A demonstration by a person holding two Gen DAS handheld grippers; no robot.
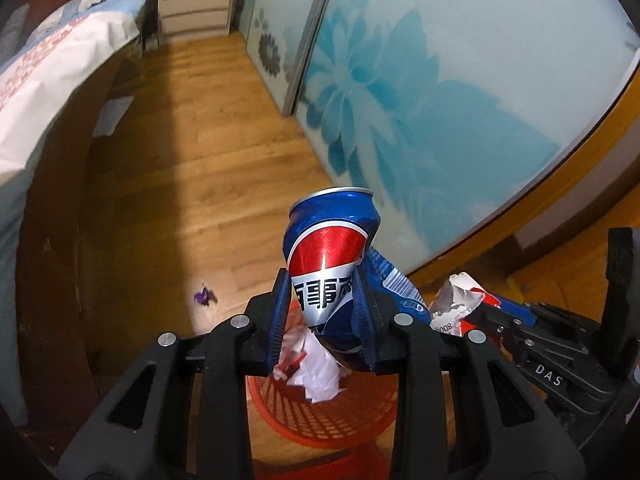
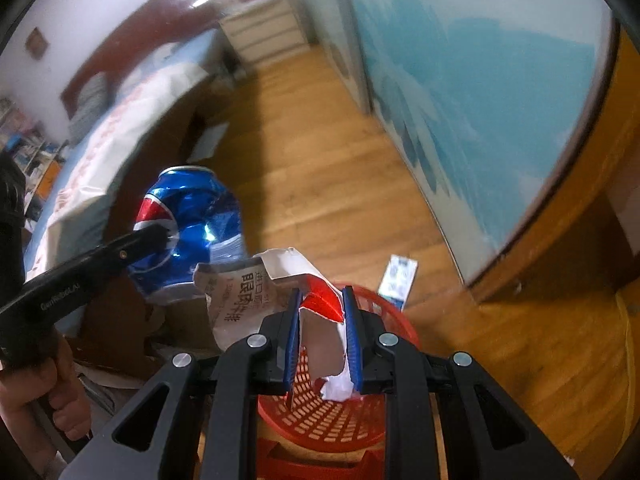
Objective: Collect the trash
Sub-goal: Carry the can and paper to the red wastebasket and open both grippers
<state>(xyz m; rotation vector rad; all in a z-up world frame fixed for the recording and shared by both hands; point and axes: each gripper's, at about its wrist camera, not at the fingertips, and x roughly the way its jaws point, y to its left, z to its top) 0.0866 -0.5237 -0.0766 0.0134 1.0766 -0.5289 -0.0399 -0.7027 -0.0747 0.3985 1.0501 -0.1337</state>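
Left gripper (image 1: 322,312) pinches crushed can (image 1: 330,248), right gripper (image 2: 322,334) pinches wrapper (image 2: 276,292); basket (image 1: 320,420) below fingers, ready for dropping.

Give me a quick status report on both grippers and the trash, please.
Left gripper shut on crushed can. Right gripper shut on torn wrapper. Both above red basket. Nothing in the way.

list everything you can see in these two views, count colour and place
crushed can: 1, blue, red and silver, in left gripper above basket
torn wrapper: 1, white and red, in right gripper above basket
basket: 1, red mesh, on floor below both grippers, white paper inside
small packet: 1, blue and white, floor past basket
purple scrap: 1, floor near bed
bed: 1, white and blue cover, left
drawers: 1, cream, far end
left gripper: shut on can
right gripper: shut on wrapper
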